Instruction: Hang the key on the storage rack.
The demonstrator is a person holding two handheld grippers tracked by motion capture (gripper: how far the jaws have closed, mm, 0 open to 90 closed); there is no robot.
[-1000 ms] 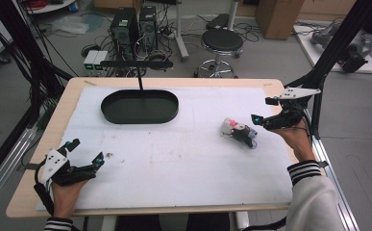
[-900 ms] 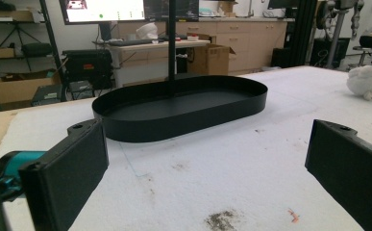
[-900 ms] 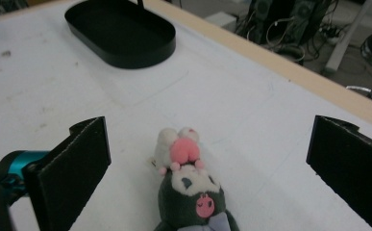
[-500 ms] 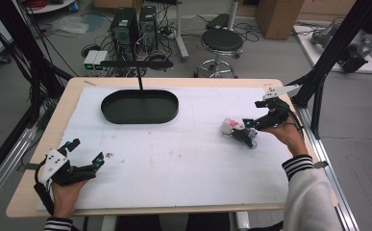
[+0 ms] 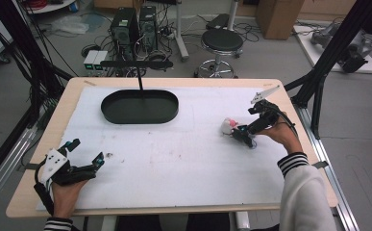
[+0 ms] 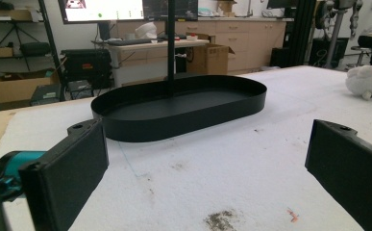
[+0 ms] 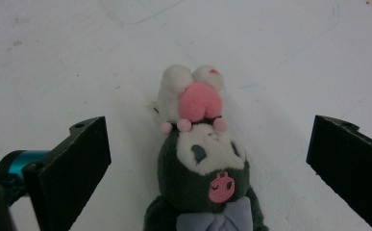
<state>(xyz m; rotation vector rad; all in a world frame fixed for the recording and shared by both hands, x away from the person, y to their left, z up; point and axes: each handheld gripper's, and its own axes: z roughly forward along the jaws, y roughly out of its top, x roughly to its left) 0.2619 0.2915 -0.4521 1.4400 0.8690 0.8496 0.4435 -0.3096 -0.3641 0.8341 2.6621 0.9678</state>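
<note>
A small plush toy point(image 7: 198, 178) with a dark body, white face and pink cap lies on the white mat at the table's right side point(image 5: 228, 126). My right gripper point(image 7: 211, 132) stands open directly over it, one jaw on each side, neither touching it. From the high view the right gripper point(image 5: 246, 135) hides most of the plush. My left gripper point(image 5: 86, 152) rests open near the front left corner with nothing between its jaws point(image 6: 207, 139). It faces a black oval tray point(image 6: 183, 113) at the back left point(image 5: 140, 120); the plush point(image 6: 366, 79) shows far off to its right.
A thin black post with a crossbar point(image 5: 138, 72) rises from the tray's middle. The white mat point(image 5: 174, 163) covers most of the wooden table. Behind the table stand a stool point(image 5: 222, 43) and computer towers point(image 5: 135, 24); black frame struts flank both sides.
My right gripper has moved left and down from the table's right edge and now straddles the plush. The left gripper and the tray have not moved.
</note>
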